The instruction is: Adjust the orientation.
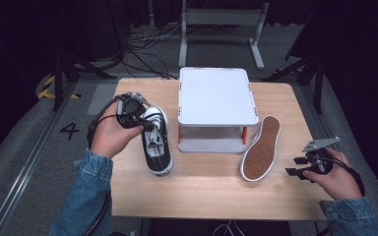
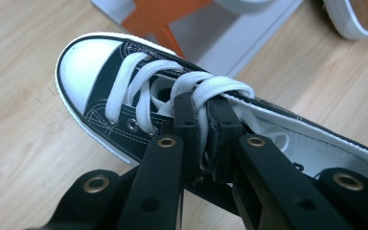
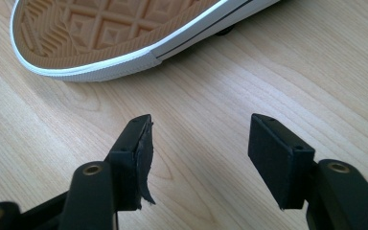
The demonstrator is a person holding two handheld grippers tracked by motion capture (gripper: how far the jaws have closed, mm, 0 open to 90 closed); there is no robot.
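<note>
A black canvas sneaker (image 1: 158, 145) with white laces and a white toe cap lies left of the stand, toe toward the table's front edge. My left gripper (image 1: 149, 126) comes in from the left and is shut on its laces and tongue. In the left gripper view the jaws of the left gripper (image 2: 203, 110) pinch the upper laces of the sneaker (image 2: 91, 76), which looks raised off the wood. The second sneaker (image 1: 261, 147) lies sole up, right of the stand. My right gripper (image 1: 298, 167) stands open further right; in its own view the right gripper (image 3: 199, 136) has nothing between its jaws, short of the brown sole (image 3: 110, 28).
A white two-level stand (image 1: 216, 96) with orange legs sits at the middle back of the wooden table (image 1: 202, 191). Dark floor with cables and a metal frame lies beyond the far edge.
</note>
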